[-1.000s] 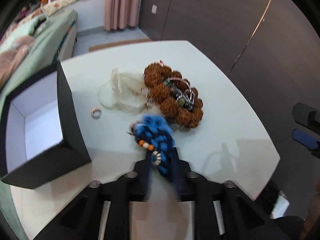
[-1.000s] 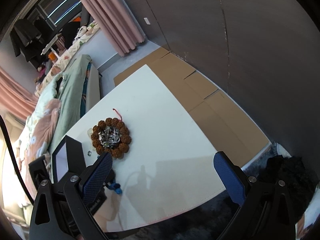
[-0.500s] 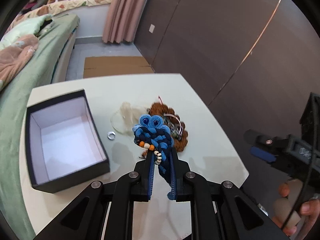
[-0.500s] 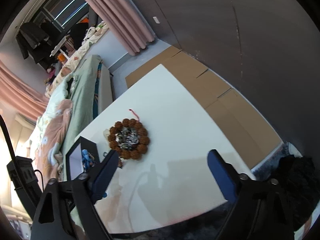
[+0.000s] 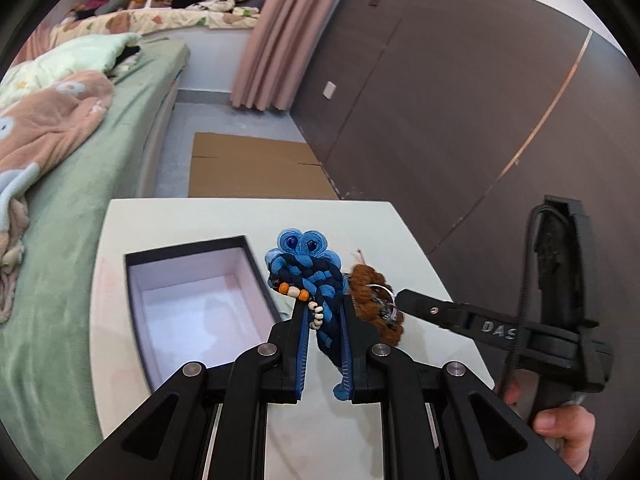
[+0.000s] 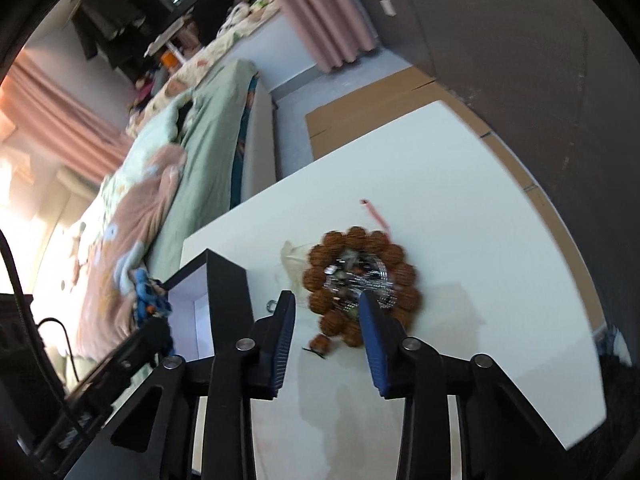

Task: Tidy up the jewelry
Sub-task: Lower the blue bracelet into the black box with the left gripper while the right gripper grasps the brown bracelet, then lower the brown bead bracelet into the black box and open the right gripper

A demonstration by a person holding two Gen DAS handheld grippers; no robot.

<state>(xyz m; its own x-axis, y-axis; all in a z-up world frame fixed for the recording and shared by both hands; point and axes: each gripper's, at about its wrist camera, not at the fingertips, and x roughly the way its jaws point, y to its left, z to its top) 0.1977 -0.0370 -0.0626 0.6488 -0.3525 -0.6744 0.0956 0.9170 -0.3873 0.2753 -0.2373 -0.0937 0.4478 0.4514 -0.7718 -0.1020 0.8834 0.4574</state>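
A blue braided bracelet (image 5: 316, 280) is clamped in the left tool (image 5: 324, 344) above the open black box (image 5: 192, 300). The right tool (image 6: 326, 344) is closing, nothing gripped, over the brown bead bracelet (image 6: 360, 280) mid-surface (image 6: 480, 280).

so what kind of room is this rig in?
Most likely a bedroom at home: a bed with rumpled blankets beside the white table, and pink curtains beyond.

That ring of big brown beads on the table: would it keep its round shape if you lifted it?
Probably not. The brown bead bracelet looks strung from separate round beads, so it would likely sag. Smaller pieces piled in its middle might slip out. The knobbly beads should grip well.
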